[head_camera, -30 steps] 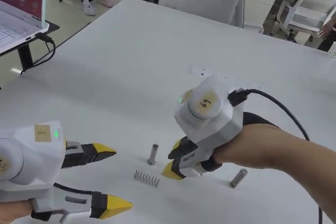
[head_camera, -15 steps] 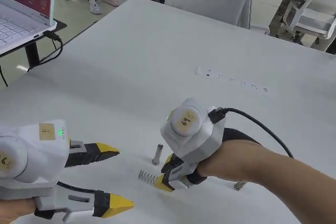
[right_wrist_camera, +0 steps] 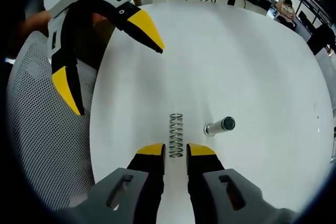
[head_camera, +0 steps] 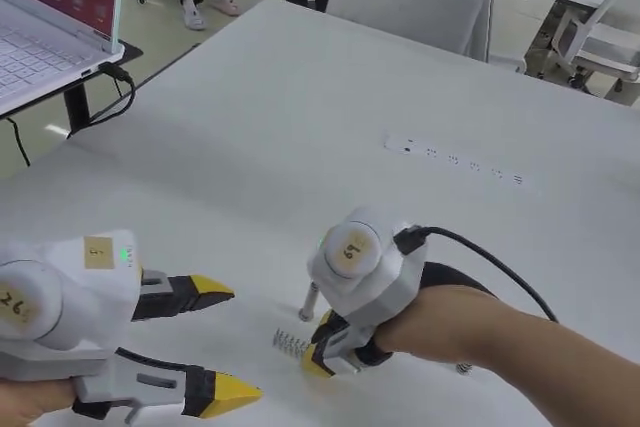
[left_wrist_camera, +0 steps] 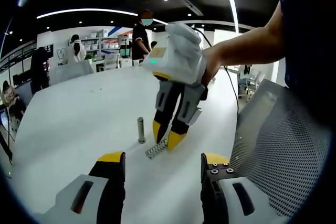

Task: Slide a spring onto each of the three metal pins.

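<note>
Right claw (right_wrist_camera: 177, 151), narrowly parted, straddles the near end of the spring (right_wrist_camera: 176, 127) lying on the counter (right_wrist_camera: 236, 51); a pin (right_wrist_camera: 220, 126) stands just ahead-right of its tips. Left claw (left_wrist_camera: 164, 158) gapes wide, empty.

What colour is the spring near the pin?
Silvery grey; the spring shows best in right gripper view.

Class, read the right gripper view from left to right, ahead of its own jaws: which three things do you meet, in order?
left gripper → spring → metal pin
</note>
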`<action>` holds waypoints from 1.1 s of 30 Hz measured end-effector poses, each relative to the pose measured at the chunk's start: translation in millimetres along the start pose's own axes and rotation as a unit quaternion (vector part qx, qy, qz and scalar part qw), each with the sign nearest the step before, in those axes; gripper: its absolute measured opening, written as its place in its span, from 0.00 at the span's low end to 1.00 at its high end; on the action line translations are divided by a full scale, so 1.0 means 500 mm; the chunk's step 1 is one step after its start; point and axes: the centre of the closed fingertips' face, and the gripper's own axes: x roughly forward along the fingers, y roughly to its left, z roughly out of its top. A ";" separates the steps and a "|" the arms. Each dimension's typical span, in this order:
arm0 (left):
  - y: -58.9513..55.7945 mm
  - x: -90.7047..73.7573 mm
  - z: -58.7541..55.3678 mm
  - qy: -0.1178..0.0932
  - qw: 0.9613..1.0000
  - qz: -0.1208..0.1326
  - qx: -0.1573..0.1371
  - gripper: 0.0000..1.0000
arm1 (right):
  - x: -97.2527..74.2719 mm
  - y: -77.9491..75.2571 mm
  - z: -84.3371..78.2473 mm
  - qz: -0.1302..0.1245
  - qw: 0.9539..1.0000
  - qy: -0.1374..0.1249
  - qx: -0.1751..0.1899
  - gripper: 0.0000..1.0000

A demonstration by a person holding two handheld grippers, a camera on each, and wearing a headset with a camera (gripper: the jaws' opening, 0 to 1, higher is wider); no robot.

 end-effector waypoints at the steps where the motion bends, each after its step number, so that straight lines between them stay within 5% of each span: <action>1: 0.000 0.000 0.000 0.000 1.000 0.000 0.000 0.53 | 0.002 0.000 0.000 -0.001 1.000 0.001 -0.002 0.13; 8: 0.001 0.002 -0.003 0.001 1.000 0.000 0.000 0.53 | 0.001 -0.004 -0.002 -0.012 1.000 0.004 -0.017 0.08; 16: 0.003 0.004 -0.003 0.002 1.000 -0.001 0.006 0.49 | -0.028 0.021 0.000 0.006 1.000 0.005 -0.024 0.08; 33: -0.054 0.012 0.034 0.000 0.998 -0.049 0.041 0.29 | -0.131 0.098 0.033 0.030 0.995 -0.014 -0.093 0.08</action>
